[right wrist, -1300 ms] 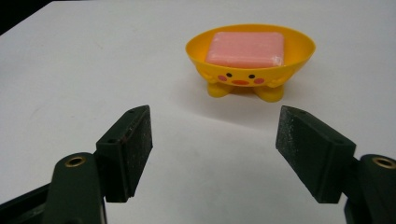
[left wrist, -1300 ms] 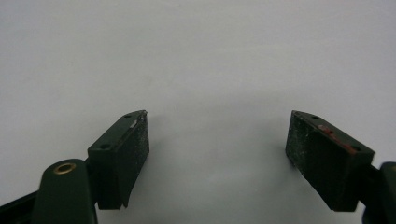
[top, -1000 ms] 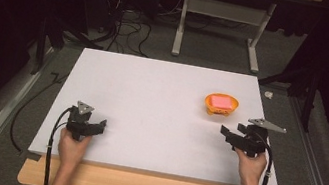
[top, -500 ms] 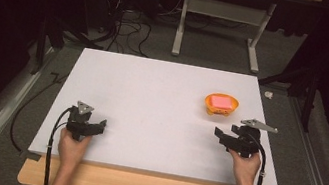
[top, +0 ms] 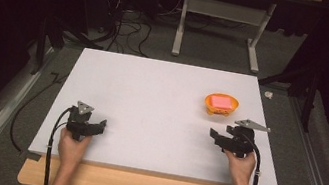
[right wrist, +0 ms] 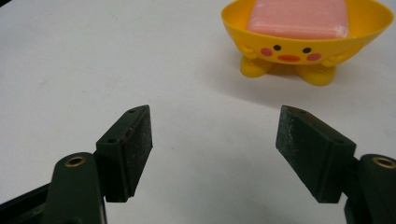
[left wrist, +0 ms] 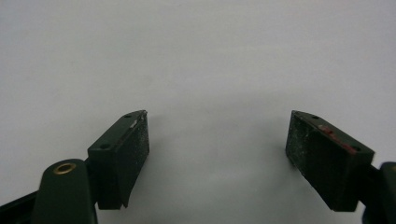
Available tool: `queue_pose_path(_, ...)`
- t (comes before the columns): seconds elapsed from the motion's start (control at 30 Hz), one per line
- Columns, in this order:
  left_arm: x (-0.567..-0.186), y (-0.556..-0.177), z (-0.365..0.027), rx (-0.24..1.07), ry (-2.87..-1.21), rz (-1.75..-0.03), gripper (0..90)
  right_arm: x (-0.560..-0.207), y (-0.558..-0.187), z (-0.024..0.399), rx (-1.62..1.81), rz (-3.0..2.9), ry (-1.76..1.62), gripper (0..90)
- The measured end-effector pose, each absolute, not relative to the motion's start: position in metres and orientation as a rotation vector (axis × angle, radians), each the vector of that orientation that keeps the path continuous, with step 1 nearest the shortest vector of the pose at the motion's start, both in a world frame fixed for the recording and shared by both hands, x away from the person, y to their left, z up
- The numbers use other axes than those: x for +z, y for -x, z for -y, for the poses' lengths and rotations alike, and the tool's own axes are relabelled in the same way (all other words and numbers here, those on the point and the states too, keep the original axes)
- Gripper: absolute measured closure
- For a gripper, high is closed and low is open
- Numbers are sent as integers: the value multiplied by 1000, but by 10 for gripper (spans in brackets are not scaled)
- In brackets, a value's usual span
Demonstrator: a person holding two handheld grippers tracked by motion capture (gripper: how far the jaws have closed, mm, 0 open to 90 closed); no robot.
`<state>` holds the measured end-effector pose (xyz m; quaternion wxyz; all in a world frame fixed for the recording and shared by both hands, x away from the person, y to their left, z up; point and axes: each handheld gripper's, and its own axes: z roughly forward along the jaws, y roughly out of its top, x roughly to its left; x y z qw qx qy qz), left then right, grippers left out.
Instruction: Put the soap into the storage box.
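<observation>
Two grippers spread and empty, both parked low in the high view

I've got the left gripper [top: 87,127] at lower left over bare white table [top: 151,100], jaws wide with nothing between them; the right gripper [top: 221,139] at lower right is just as spread, and I judge it's aimed to line up on the yellow duck-faced bowl [right wrist: 306,35], which sits upper right of its view, pink sponge [right wrist: 299,17] lying inside, well clear of the jaws

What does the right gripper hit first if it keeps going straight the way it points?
Likely bare table: the right gripper aims just left of the yellow bowl holding pink soap; its right jaw might clip the bowl.
</observation>
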<state>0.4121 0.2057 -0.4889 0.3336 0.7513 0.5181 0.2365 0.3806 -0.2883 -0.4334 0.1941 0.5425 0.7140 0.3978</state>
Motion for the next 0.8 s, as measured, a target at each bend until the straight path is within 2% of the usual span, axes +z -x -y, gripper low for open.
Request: queue_pose_path(0.8, -489, -412, -206, 617, -1961, -1353, 217, -453, -390, 271, 1051, -2067, -1512, 277)
